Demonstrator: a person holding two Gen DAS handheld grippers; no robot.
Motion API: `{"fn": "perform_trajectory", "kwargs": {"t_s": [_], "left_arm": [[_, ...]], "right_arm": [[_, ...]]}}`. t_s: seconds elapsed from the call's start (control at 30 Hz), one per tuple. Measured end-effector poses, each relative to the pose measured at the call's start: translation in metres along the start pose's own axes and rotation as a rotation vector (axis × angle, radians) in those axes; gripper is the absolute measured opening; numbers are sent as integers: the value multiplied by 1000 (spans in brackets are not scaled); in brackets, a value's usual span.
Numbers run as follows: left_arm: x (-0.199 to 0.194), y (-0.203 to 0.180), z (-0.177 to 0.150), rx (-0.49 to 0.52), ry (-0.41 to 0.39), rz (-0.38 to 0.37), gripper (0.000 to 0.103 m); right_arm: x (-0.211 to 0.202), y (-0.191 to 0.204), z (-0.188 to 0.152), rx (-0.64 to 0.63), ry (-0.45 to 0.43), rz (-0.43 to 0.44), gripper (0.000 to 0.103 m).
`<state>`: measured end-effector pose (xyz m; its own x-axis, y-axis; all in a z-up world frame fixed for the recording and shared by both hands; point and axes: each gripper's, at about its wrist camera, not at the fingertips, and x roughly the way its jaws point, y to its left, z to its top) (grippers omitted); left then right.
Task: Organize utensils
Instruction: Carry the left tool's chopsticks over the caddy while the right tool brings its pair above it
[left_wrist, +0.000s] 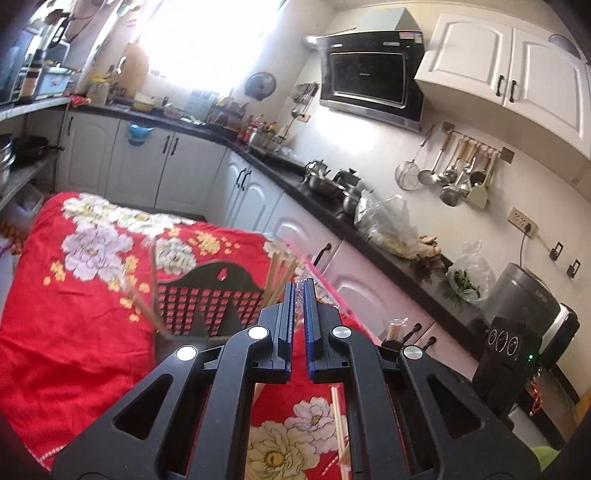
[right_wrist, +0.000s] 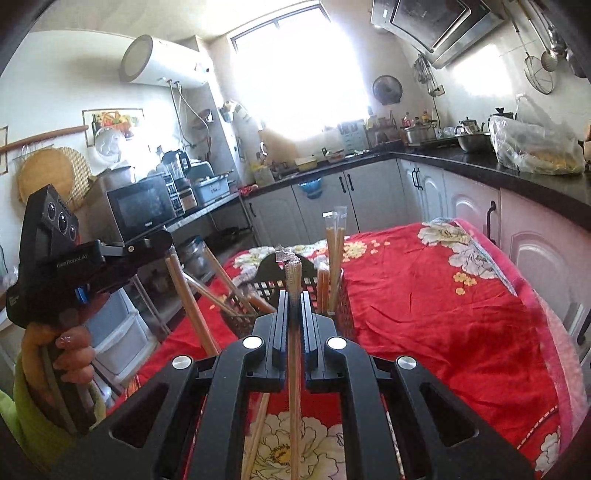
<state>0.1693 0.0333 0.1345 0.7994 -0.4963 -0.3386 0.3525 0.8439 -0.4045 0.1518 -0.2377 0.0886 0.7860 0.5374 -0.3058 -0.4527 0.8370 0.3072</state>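
Taking the black lattice utensil holder (right_wrist: 334, 295) as the landmark, the far left of the right wrist view shows a hand (right_wrist: 70, 354) in a green sleeve (right_wrist: 33, 417) gripping the handle of the left gripper's black body, well left of the holder and raised above the red floral cloth (right_wrist: 443, 314). Between that hand and the holder, several loose wooden chopsticks (right_wrist: 192, 295) lean at steep angles from the holder's left compartment. On the holder's right side a few wrapped chopsticks (right_wrist: 334, 254) stand nearly upright. Directly in front of the holder, the right gripper (right_wrist: 294, 295) is clamped on a wrapped pair of chopsticks (right_wrist: 294, 354) that runs lengthwise between its jaws, the crinkled wrapper tip poking out just before the holder's arched back. In the left wrist view, the left gripper (left_wrist: 299, 291) sits closed just right of the holder (left_wrist: 207, 299), with a scrap of clear wrapper (left_wrist: 298, 286) pinched at its tips. Right of the holder runs the dark kitchen counter (right_wrist: 480, 166).
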Motion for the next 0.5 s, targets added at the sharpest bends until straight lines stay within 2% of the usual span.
{"fn": "perform_trajectory", "kwargs": {"t_s": [0.23,0.5], "left_arm": [[-5,-14,28,49,-62,-12,2],[-4,-15,57,75,-114,16,2]], "right_arm": [[-3,9,19,-20,-52,10,6],[1,20,45,-42,-119,20,6]]}}
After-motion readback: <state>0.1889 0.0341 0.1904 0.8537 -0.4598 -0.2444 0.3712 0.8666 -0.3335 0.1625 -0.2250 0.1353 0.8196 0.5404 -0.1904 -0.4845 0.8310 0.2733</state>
